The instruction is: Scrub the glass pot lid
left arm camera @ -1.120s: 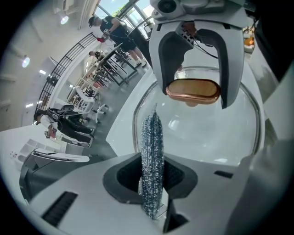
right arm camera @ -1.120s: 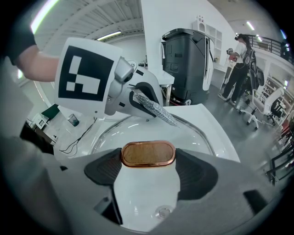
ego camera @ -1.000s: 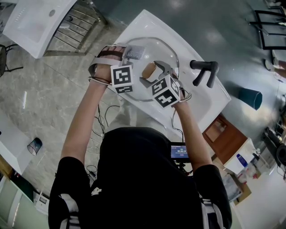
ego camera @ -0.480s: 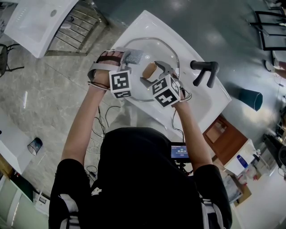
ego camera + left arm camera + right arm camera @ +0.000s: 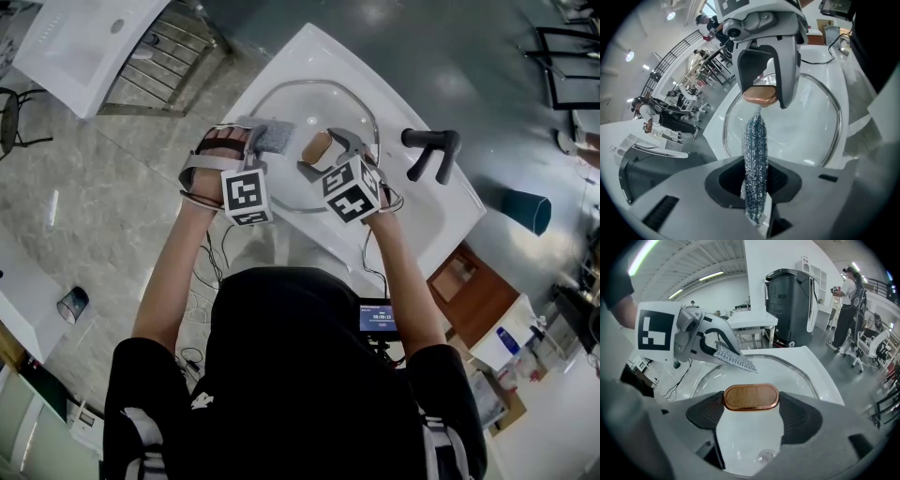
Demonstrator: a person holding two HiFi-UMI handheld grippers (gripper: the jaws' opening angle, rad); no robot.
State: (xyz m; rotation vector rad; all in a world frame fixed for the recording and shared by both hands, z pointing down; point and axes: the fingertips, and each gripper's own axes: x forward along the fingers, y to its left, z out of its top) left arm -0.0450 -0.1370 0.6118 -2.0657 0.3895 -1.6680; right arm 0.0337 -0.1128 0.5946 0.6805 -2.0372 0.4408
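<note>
Scrubbing, I judge: right gripper point(image 5: 322, 150) clamps the lid knob point(image 5: 751, 397), left gripper point(image 5: 756, 183) pinches the scouring pad point(image 5: 754, 145), which I'd next press against the glass lid point(image 5: 314, 105).

Head view looks steeply down onto the worktop point(image 5: 305, 52). Gripper views sit close, facing each other across the glass lid point(image 5: 314, 103), which all three share.
</note>
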